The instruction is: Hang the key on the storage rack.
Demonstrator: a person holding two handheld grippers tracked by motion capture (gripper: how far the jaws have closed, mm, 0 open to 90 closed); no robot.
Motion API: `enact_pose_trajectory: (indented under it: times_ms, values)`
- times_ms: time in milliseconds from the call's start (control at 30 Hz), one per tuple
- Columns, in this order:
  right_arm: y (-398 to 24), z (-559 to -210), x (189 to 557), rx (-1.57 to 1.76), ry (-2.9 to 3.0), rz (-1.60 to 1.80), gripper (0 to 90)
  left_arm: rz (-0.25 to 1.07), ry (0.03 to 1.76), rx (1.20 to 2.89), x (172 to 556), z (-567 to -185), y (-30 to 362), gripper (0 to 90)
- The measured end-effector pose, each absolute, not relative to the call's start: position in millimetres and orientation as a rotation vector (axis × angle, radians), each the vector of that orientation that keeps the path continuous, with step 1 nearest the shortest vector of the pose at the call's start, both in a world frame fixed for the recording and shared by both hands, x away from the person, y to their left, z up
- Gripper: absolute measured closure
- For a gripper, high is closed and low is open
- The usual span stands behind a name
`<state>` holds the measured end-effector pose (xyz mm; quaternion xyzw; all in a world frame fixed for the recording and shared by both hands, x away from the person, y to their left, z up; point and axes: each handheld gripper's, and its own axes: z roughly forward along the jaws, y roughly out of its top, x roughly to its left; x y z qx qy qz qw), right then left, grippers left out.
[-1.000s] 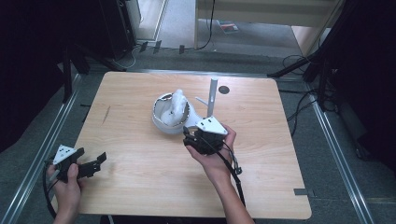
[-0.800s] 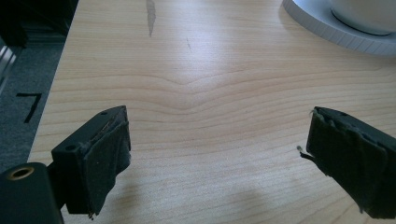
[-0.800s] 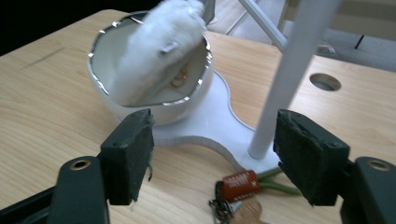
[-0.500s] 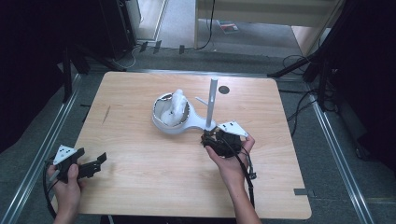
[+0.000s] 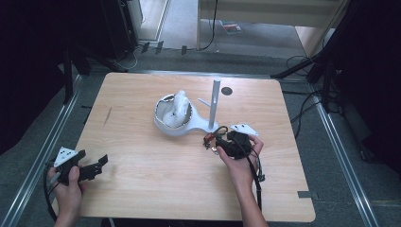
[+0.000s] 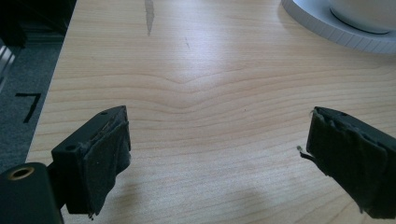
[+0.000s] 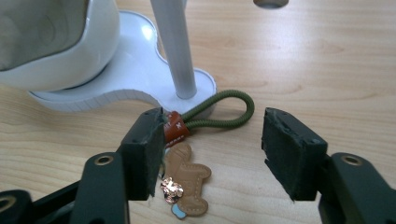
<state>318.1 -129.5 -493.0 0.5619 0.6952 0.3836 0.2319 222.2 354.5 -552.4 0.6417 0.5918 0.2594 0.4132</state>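
A keychain (image 7: 189, 179) lies on the wooden table against the base of a white stand (image 7: 135, 70); it has a green cord loop (image 7: 224, 109), a red-brown tag and a tan leather charm. My right gripper (image 7: 213, 117) points at it, low over the table. Its jaws have just been closing and stand half apart. The cord loop lies between the tips, and the left pad is beside the tag without pressing it. In the high view the right gripper (image 5: 216, 143) sits just right of the keychain (image 5: 210, 137). My left gripper (image 5: 98, 164) rests at the near left, open with bare table between its jaws (image 6: 217, 135).
The stand carries a white bowl (image 5: 165, 118) with crumpled white stuff (image 5: 179, 101) and an upright post (image 5: 215, 99) with small pegs. A dark round hole (image 5: 227, 91) lies behind the post. Metal rails (image 5: 45, 142) and cables (image 5: 305, 61) flank the table.
The right hand has moved from beside the bowl to the right and nearer, lower to the table, by the post's base. Its jaws have narrowed. The left hand stayed still.
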Motion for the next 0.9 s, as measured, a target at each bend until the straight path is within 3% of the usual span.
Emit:
enact_pose_trajectory:
  times_ms: [367,900]
  values:
    - [-135,-504,335,1.737,1.910,0.999,54.2,0.652,1.487,1.615,222,-552,355,7.0]
    - [-141,-498,389,1.831,2.166,0.686,59.4,0.651,1.490,1.610,222,-553,355,7.0]
